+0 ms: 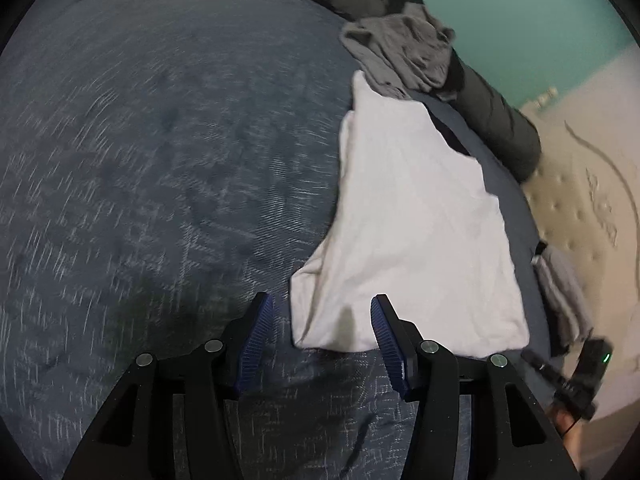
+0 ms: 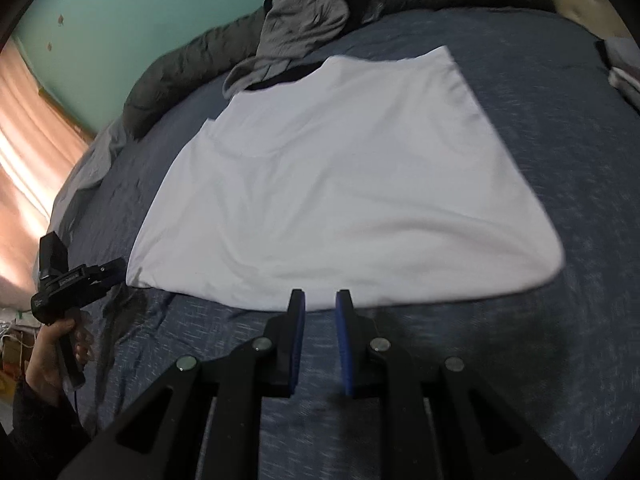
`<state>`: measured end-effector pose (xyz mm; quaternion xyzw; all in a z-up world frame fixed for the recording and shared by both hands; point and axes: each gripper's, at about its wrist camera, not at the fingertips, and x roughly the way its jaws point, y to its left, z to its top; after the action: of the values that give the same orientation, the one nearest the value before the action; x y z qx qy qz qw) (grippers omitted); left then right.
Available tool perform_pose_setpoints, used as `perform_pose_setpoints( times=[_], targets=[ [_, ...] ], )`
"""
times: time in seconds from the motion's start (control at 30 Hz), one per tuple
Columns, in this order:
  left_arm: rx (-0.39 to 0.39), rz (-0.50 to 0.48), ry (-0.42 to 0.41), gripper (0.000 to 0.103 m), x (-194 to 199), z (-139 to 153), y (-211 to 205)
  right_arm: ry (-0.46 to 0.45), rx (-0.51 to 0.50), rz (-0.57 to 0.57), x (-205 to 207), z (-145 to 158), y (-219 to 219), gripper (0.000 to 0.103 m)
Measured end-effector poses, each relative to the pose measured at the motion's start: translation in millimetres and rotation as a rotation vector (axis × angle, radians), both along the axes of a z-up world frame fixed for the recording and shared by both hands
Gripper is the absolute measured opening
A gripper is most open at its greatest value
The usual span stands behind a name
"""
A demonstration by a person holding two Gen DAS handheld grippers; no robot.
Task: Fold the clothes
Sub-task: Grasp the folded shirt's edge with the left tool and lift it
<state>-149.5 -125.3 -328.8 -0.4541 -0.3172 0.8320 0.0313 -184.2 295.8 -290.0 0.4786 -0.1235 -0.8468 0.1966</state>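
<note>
Scene: a white garment [image 2: 340, 176] lies spread on a bed [image 1: 160, 160] with a blue-grey cover, a teal wall behind.
White garment: already doubled at least once, by the look of its layered far edge and neat straight sides; it sits flat, near hem toward both grippers.
Left gripper [image 1: 322, 320]: jaws wide apart, empty, hovering at the garment's near left corner, one finger over the cloth and the other over bare cover.
Right gripper [image 2: 320, 304]: jaws narrowly parted, holding nothing, poised just at the near hem, roughly at its middle.
Contact: whether either tip touches the fabric cannot be told; motion blur softens both views.
Grey garment [image 2: 300, 24]: crumpled in a heap beyond the white one, against a dark rolled duvet [image 2: 168, 80]; untouched and unfolded.
Finished pile: what seem to be folded pieces [image 1: 560, 300] rest at the bed's edge on the right; too blurred to count.
Done so far: judged from the layout, the white piece is partly folded and some items are put by.
Left to do: likely a further fold or two of the white piece from the near hem, then moving it aside, then the grey heap.
Progress: somewhere in the middle.
</note>
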Motion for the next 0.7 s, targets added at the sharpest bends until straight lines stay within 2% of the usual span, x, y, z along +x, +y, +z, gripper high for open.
perform_pose_setpoints(
  times=[0.2, 0.5, 0.53, 0.57, 0.63, 0.7],
  targets=[
    [0.034, 0.007, -0.041, 0.055, -0.6, -10.5, 4.5, 0.028, -0.106, -0.051, 13.4, -9.6, 30.7, 0.015],
    [0.044, 0.038, -0.047, 0.053, -5.6, -15.1, 13.6, 0.063, -0.166, -0.064, 17.3, -7.9, 53.5, 0.015],
    [0.045, 0.04, -0.049, 0.044, -6.4, -15.9, 14.1, 0.058, -0.179, -0.07, 16.6, -9.8, 56.4, 0.015],
    [0.045, 0.042, -0.051, 0.031, -7.1, -16.6, 14.5, 0.053, -0.185, -0.081, 16.2, -11.2, 60.3, 0.016],
    [0.045, 0.045, -0.055, 0.015, -8.1, -17.4, 15.2, 0.048, -0.201, -0.101, 15.5, -12.7, 68.1, 0.017],
    [0.034, 0.037, -0.048, 0.011, -8.5, -14.2, 17.9, 0.05, -0.216, -0.119, 14.5, -12.0, 75.7, 0.018]
  ],
)
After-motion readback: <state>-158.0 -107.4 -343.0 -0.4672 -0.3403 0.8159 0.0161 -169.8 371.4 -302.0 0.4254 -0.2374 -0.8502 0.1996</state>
